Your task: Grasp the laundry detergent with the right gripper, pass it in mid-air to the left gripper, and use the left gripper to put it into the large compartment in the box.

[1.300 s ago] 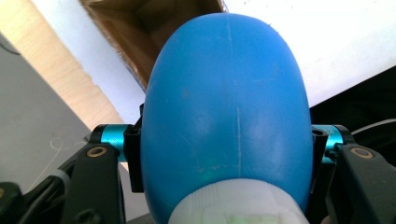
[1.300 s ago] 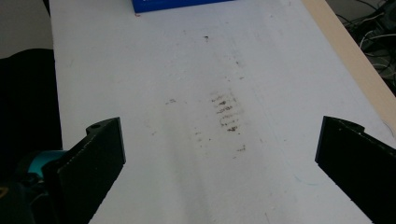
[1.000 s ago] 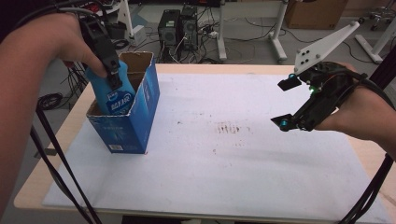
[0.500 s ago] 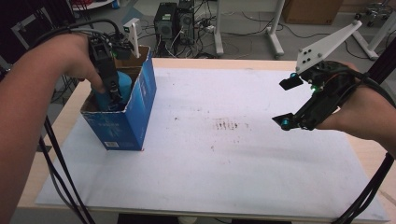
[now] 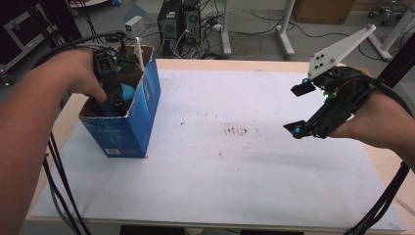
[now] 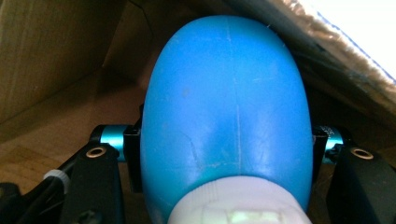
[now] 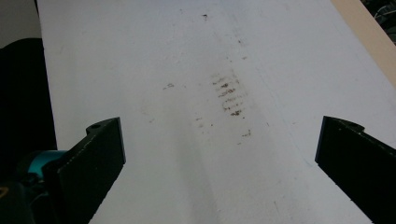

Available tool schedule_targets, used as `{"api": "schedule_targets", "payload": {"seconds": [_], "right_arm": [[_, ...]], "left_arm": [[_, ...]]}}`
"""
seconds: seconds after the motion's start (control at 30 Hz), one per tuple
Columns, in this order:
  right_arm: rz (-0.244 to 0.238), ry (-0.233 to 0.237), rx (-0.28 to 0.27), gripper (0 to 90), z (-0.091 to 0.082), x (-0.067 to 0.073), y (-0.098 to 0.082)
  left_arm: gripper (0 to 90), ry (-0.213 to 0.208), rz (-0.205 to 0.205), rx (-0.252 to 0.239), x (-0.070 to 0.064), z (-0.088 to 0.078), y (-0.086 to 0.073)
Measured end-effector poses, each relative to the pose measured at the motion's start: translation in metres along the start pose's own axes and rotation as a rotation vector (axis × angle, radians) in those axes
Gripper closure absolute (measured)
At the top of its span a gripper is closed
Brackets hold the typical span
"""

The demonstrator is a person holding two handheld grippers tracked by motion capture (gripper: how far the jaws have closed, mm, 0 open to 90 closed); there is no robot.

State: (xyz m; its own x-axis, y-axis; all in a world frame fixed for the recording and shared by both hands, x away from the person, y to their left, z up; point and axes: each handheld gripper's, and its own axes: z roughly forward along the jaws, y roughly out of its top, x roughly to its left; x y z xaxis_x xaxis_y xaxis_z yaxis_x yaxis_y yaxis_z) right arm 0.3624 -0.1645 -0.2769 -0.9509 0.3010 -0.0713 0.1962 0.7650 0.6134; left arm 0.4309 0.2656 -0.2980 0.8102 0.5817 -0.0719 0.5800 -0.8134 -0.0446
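Reaching down into the open blue box (image 5: 131, 128) at the table's (image 5: 254, 66) left side, the left hand-held gripper (image 5: 113, 98) is clamped on a blue bottle (image 6: 226, 116) with a white cap (image 6: 236, 203), its jaws pressed against both sides and cardboard walls all round. The right hand-held gripper (image 5: 306, 110) hangs well apart over the white sheet (image 5: 235, 191), jaws spread wide and empty, above a patch of brown smudges (image 7: 229, 98).
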Motion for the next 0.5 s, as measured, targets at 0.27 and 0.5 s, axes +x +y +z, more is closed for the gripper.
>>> {"api": "schedule_targets", "payload": {"seconds": [0.27,0.5], "right_arm": [[-0.004,0.006,0.001,0.6,0.002,0.001,0.001],[-0.006,0.008,-0.001,0.6,0.002,0.001,0.001]], "left_arm": [[31.2,-0.013,-0.036,-0.007,0.001,-0.005,-0.001],[28.6,0.002,-0.039,-0.012,0.000,-0.021,-0.004]]}}
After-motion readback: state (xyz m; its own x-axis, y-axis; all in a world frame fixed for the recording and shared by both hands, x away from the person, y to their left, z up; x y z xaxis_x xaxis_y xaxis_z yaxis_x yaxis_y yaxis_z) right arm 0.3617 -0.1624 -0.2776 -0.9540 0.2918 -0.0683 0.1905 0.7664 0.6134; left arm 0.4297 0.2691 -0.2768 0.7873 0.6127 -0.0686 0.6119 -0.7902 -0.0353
